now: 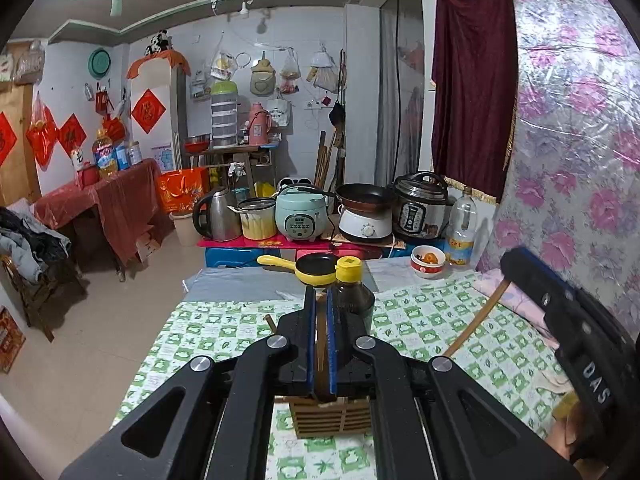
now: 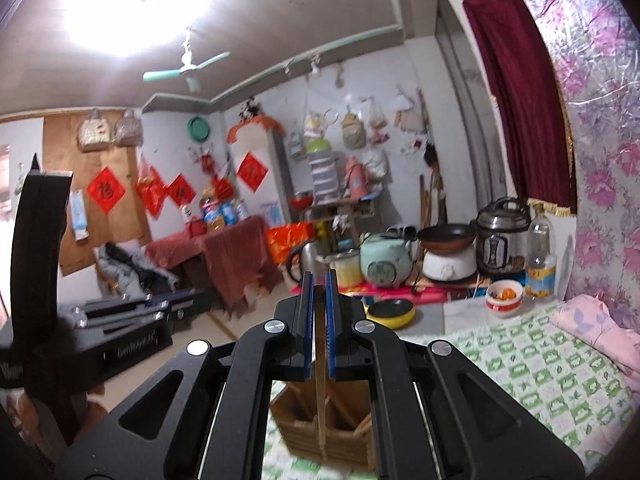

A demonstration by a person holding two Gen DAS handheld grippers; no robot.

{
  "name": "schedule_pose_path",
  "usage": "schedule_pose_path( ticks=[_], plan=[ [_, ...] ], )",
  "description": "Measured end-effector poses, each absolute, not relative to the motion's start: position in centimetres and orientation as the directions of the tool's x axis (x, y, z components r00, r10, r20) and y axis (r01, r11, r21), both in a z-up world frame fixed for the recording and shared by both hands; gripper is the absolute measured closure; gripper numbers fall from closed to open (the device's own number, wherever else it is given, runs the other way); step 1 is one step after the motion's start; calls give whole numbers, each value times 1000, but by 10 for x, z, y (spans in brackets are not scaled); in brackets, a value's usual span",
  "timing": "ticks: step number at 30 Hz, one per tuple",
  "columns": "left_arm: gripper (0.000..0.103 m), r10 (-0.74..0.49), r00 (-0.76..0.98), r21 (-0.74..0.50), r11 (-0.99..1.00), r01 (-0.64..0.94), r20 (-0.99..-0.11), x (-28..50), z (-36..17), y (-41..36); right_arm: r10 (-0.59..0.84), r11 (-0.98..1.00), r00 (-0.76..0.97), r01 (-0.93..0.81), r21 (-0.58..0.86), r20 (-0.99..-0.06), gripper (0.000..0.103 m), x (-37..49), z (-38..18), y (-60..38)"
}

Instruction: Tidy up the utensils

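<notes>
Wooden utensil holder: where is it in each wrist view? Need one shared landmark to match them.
Left wrist: wooden utensil holder at bottom centre, below the shut left gripper.
Right wrist: wooden utensil holder at bottom centre, below the right gripper, open top visible.
Shared landmark: yellow frying pan beyond it.

Holder (image 1: 331, 416) top hidden by left tongs (image 1: 320, 312); utensil ends unseen.
</notes>
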State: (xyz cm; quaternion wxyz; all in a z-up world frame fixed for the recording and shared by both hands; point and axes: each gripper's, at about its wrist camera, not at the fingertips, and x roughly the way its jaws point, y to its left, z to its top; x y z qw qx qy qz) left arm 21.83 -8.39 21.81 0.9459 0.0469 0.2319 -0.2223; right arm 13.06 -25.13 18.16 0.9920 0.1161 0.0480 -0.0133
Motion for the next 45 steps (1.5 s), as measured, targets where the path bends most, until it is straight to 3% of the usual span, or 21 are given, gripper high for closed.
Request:
schedule_pose_path(
  ticks=[7,12,13,16,18,19,20,22,27,29,35,38,45],
  plan=[
    [98,-403,774,-65,902,428,-489,247,188,-83,-47,970,992,73,231,-116,96,164,161,-253],
    [97,-409,722,-83,893,442,-558,268,171,-89,18,986,953,33,161,-302,93,210,130,-239],
    [92,-414,702,-97,890,445,-580,275,165,-89,10,985,946,46,166,-323,92,213,126,-239],
    [57,-402,692,-126,901,415,-600,286,157,-83,51,975,947,22,223,-317,90,210,127,-247],
    [55,-388,703,-130,910,393,-596,288,156,-78,26,975,956,41,218,-294,84,201,129,-251],
    [51,-389,703,-134,911,391,-595,287,157,-76,3,976,959,58,208,-282,75,197,131,-252],
    [43,-392,703,-142,911,388,-593,287,158,-74,-15,977,962,72,202,-272,65,194,132,-253],
    [27,-386,714,-152,916,371,-583,288,161,-69,-34,975,965,90,204,-261,54,191,134,-257],
    [17,-308,778,-99,947,305,-547,281,171,-63,-31,970,967,90,225,-253,48,184,140,-260],
    [10,-291,794,-92,953,288,-533,276,175,-60,-25,968,971,83,237,-237,38,175,145,-258],
    [6,-239,835,-43,967,251,-495,251,183,-57,-44,973,979,87,215,-197,15,139,155,-246],
    [6,-220,848,-2,968,250,-482,236,180,-63,-62,978,978,100,185,-197,8,122,154,-240],
    [6,-179,869,43,974,224,-462,202,141,-64,-107,970,971,149,191,-216,7,96,140,-233]
  ],
)
